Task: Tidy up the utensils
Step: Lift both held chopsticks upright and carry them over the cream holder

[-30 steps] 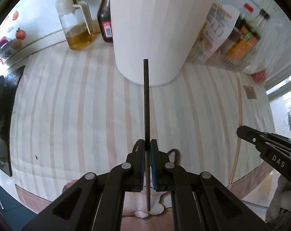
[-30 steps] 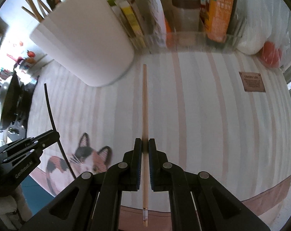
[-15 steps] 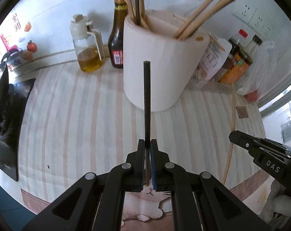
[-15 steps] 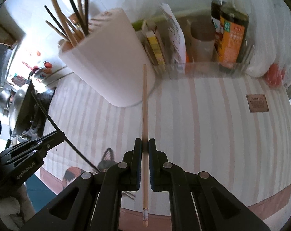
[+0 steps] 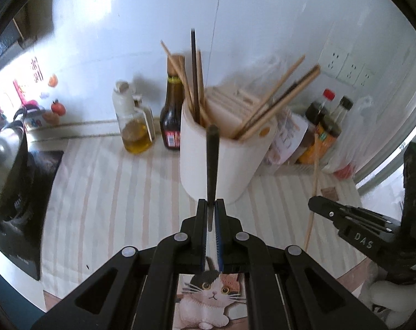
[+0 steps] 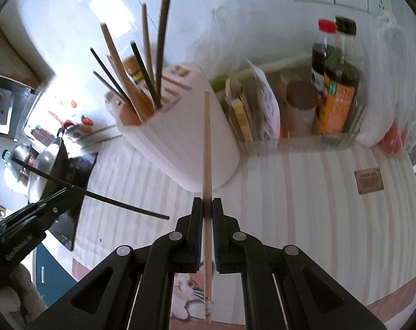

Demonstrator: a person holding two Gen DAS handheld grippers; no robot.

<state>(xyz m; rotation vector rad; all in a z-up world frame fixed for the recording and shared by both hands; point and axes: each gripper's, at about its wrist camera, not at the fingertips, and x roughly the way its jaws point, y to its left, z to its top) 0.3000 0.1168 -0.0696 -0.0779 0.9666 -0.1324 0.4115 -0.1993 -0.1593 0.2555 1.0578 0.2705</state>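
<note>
- The holder stands on the mat, with chopsticks in it.
- Two bottles stand left of the holder.
- A tray with bottles sits right of it.

The black chopstick is blurring toward its tip; the white holder is hiding the lower ends of its standing chopsticks; the cat picture is sitting partly behind gripper arms; the small brown label is proving unreadable.
</note>
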